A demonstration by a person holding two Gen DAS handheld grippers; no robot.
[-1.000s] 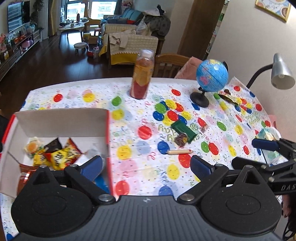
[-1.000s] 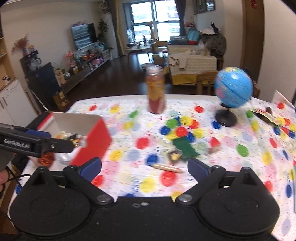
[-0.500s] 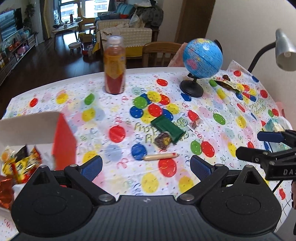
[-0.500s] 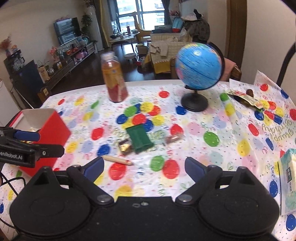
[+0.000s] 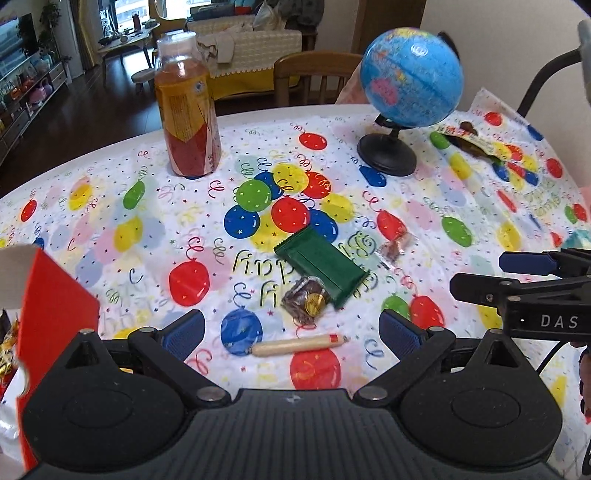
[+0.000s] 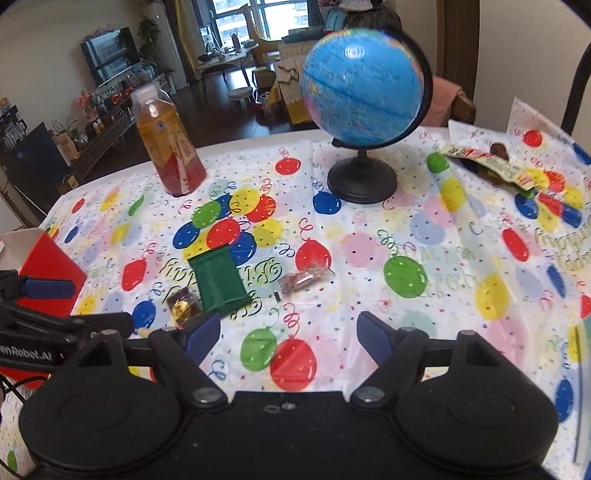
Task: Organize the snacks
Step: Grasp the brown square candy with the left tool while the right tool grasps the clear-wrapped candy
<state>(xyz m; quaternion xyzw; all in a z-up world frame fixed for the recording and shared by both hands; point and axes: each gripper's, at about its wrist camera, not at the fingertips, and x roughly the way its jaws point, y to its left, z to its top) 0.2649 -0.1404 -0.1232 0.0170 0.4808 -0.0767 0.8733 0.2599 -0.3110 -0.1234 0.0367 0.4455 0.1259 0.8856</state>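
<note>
Pretty bright, even daylight in both views, coming from the windows (image 6: 255, 18) at the top of the frame, which are a bit blown out. Shadows on the tablecloth (image 5: 424, 206) are soft. There's a small glare spot on the globe (image 6: 360, 86), whose map looks slightly smeared, maybe motion blur. Heavy fisheye bending and dark corners at the edges.

- The left gripper (image 5: 291, 328) is matte black, with two round housings, ribbed plastic between them and silver pivot screws.
- Its fingers (image 5: 183, 332) carry blue pads.
- The right gripper (image 6: 286, 334) has the same black build and blue pads.
- White lettering "DAS" marks its side at the right edge of the left wrist view.
- "nRobot.AI" marks the left gripper's side at lower left of the right wrist view.
</note>
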